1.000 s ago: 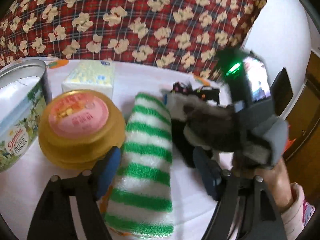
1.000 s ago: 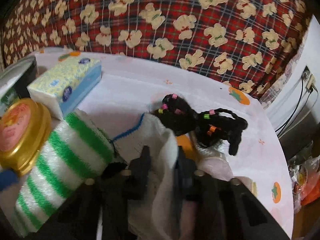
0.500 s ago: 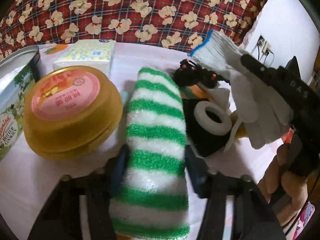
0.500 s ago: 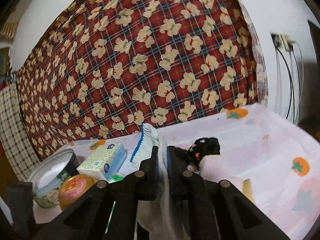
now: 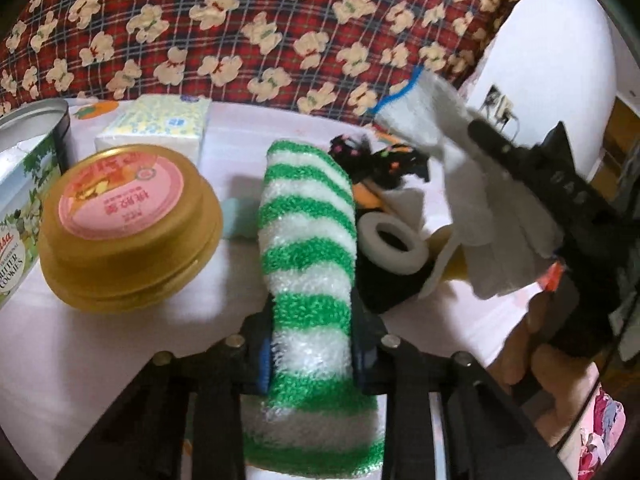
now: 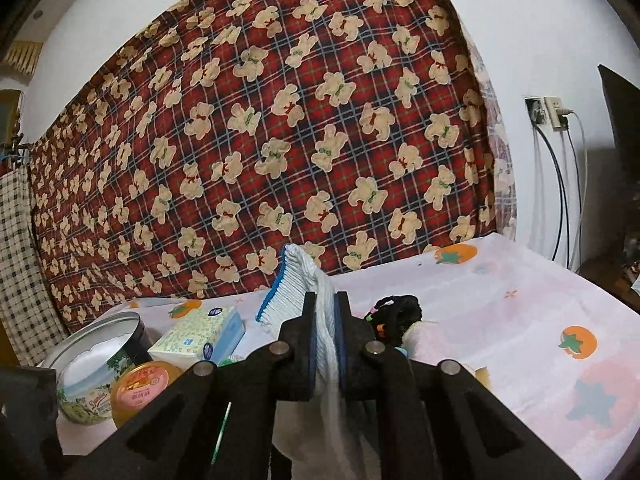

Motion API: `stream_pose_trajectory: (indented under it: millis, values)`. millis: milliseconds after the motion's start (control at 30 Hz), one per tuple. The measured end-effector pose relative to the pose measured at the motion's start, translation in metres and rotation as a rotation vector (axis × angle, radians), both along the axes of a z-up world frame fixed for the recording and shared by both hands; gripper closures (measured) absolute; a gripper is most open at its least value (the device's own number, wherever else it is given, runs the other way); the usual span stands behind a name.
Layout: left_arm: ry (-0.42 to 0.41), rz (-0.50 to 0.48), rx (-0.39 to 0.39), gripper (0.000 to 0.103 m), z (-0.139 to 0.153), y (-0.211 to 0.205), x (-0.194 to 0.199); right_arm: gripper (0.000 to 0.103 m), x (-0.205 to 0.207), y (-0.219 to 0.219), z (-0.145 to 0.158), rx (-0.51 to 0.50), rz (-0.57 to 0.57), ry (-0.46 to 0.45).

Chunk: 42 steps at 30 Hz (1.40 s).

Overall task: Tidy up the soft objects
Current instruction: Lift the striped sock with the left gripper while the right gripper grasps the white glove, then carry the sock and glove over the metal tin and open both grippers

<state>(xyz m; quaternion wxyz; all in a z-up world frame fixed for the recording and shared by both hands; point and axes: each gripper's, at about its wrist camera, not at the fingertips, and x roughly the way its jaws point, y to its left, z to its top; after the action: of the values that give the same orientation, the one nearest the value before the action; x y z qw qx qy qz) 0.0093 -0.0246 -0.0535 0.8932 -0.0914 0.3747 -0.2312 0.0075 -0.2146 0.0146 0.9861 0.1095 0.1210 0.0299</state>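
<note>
Fabric textures were noted first: a fuzzy green-and-white striped sock (image 5: 308,248), rolled into a soft cylinder, lay on the white tablecloth (image 5: 132,344) between the left gripper (image 5: 310,344) pads, whose jaws had just been closing and were seen pressing its sides. A white knit work glove (image 6: 304,296) with blue-edged cuff was pinched flat in the right gripper (image 6: 325,340) and held above the table. A round gold tin (image 5: 128,224) with a pink label, its print unreadable, stood left of the sock. "BUTTER COOKIES" was read on a cut-off cookie tin (image 5: 24,200). A tissue pack (image 5: 160,128) lay behind. Black hair ties (image 5: 376,156) with coloured beads were blurred.
</note>
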Motion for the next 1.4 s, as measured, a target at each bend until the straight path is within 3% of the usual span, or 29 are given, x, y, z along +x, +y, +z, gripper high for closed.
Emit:
stream_pose_trajectory:
  millis: [233, 433, 867, 1200, 1400]
  values:
    - [-0.154, -0.009, -0.089, 0.075, 0.035, 0.023, -0.018, 0.094, -0.013, -0.004, 0.0, 0.033, -0.052, -0.016]
    - [-0.283, 0.066, -0.086, 0.075, 0.065, 0.056, -0.026, 0.094, -0.03, 0.002, 0.012, 0.105, -0.055, -0.037]
    - [-0.343, 0.319, -0.09, 0.075, 0.073, 0.168, -0.021, 0.094, -0.035, 0.112, 0.046, 0.086, 0.163, -0.073]
    - [-0.339, 0.521, -0.071, 0.075, 0.068, 0.261, -0.019, 0.094, -0.014, 0.219, 0.052, 0.079, 0.355, -0.077]
    - [-0.308, 0.582, -0.048, 0.075, 0.061, 0.293, -0.006, 0.094, 0.004, 0.27, 0.052, 0.101, 0.427, -0.077]
